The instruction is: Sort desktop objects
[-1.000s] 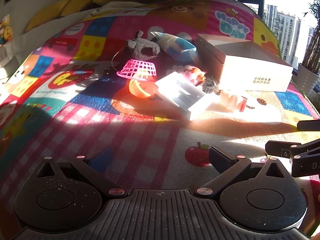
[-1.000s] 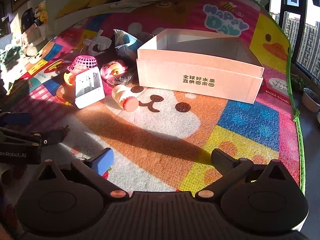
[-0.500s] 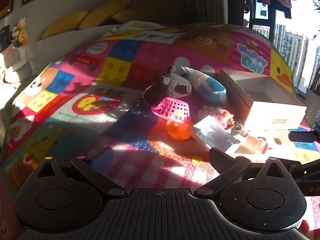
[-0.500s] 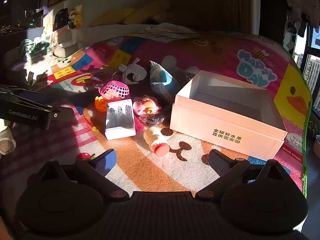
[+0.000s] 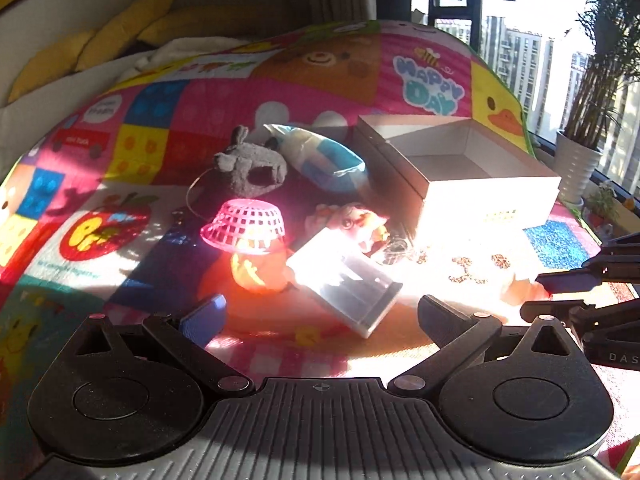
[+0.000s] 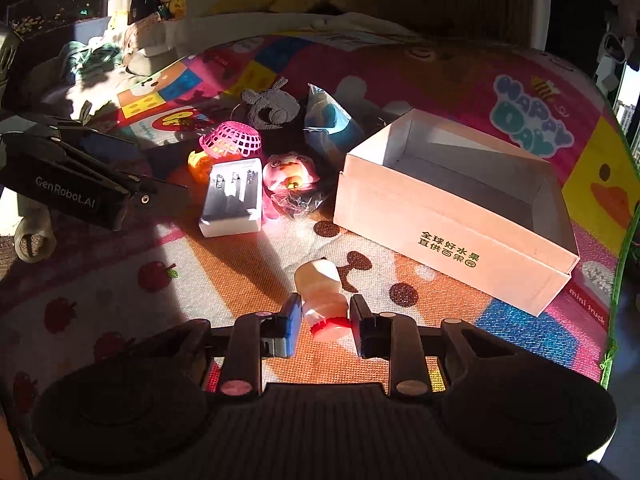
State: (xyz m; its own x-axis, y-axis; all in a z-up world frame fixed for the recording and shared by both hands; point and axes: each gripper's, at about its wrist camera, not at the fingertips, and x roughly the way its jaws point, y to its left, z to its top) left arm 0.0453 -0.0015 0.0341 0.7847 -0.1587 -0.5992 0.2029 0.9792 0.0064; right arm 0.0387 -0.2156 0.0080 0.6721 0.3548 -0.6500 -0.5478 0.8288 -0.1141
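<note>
The patchwork play mat (image 6: 460,80) fills nearly all of both views, its cartoon squares running from the lower edge to the top. On it, at the right of the right wrist view, stands the open white cardboard box (image 6: 452,236) with green print on its near wall; in the left wrist view it sits at the upper right, washed out by sun. Left of the box, around the centre of the frame, lies the cluster: a blue and white pouch (image 6: 326,120), a grey plush toy (image 6: 270,110) beside it, a pink mesh basket (image 6: 234,142) turned upside down over an orange toy (image 5: 258,270), a white battery charger (image 6: 234,202) just in front of that, and a pink doll (image 6: 290,172) touching the charger's right side. My left tool (image 5: 322,318) hangs wide apart at the lower centre of its own view, gripping nothing, in front of the charger. My right tool (image 6: 324,322) is at the lower centre of its view, closed in around a small pale bottle (image 6: 320,292) with a red cap that lies apart from the cluster, in front of the box; both fingers (image 6: 290,320) press its cap end.
</note>
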